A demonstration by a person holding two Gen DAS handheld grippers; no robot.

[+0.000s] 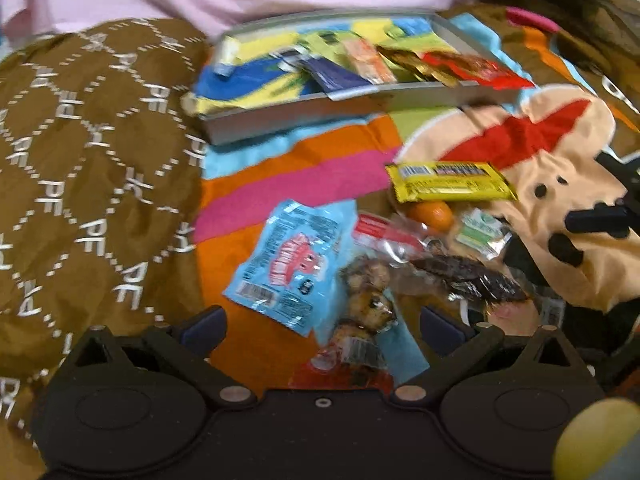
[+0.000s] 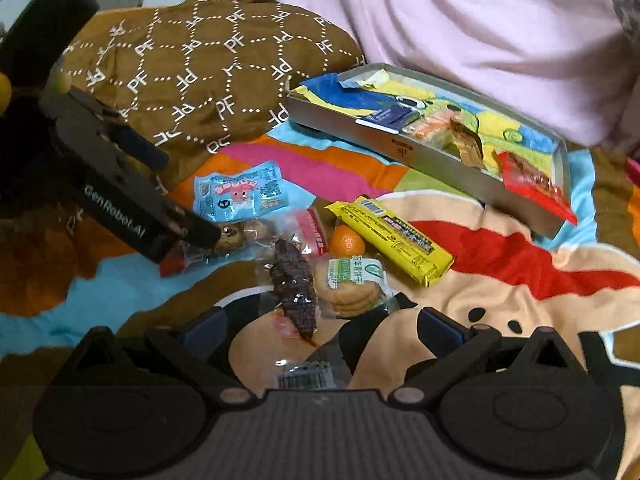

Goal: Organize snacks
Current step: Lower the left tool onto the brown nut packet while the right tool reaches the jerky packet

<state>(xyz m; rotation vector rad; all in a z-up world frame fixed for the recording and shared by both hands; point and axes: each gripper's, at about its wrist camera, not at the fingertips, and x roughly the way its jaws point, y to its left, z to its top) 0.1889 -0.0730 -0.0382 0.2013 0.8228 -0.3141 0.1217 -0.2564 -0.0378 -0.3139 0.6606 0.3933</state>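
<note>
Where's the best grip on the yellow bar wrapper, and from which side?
Judging by its pose, take the yellow bar across its narrow width near the end by the biscuit pack, coming from above. It lies flat and long; that end sits clear on the blanket, while the far end overlaps the orange. The right gripper, jaws open, is nearest.

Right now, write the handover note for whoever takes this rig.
Left gripper: open, low over the clear pack of small cakes, nothing held.
Right gripper: open, empty, above the dark snack pack.
Done: several packets lie in the grey tray.
Left on the blanket: blue packet, yellow bar, orange, biscuit pack, red-label pack.
</note>
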